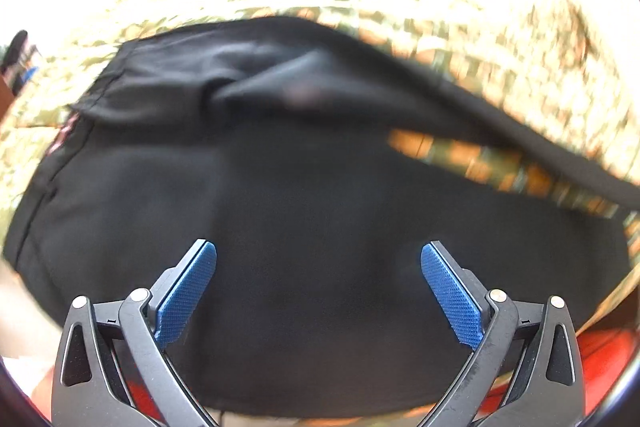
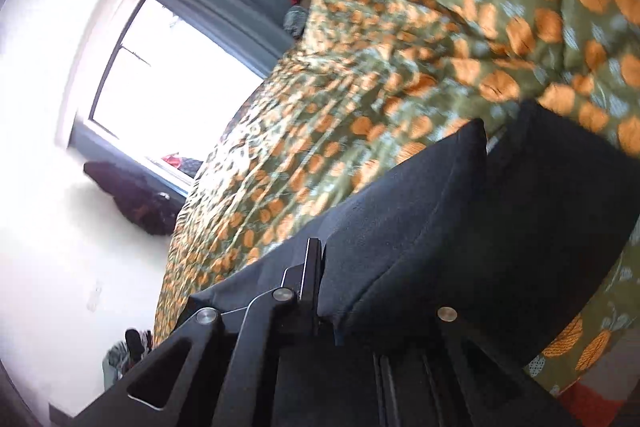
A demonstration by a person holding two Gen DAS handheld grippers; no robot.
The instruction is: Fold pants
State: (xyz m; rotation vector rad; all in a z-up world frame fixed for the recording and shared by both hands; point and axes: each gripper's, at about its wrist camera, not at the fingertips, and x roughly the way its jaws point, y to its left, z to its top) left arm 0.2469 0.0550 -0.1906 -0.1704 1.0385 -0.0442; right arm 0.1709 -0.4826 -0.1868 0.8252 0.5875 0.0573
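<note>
Black pants (image 1: 304,227) cover the patterned bedspread (image 1: 500,39); my left gripper (image 1: 319,279) gapes empty above them, my right gripper (image 2: 320,267) clamps a fold at six o'clock.

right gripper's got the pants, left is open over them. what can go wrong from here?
1. The right gripper pinches only an edge fold of the black pants; a hard pull could slip the cloth out.
2. The left gripper is open and pins nothing, so the whole garment may drag across the bedspread instead of folding.
3. One layer is already bunched and creased; folding over it would likely trap the wrinkle.
</note>
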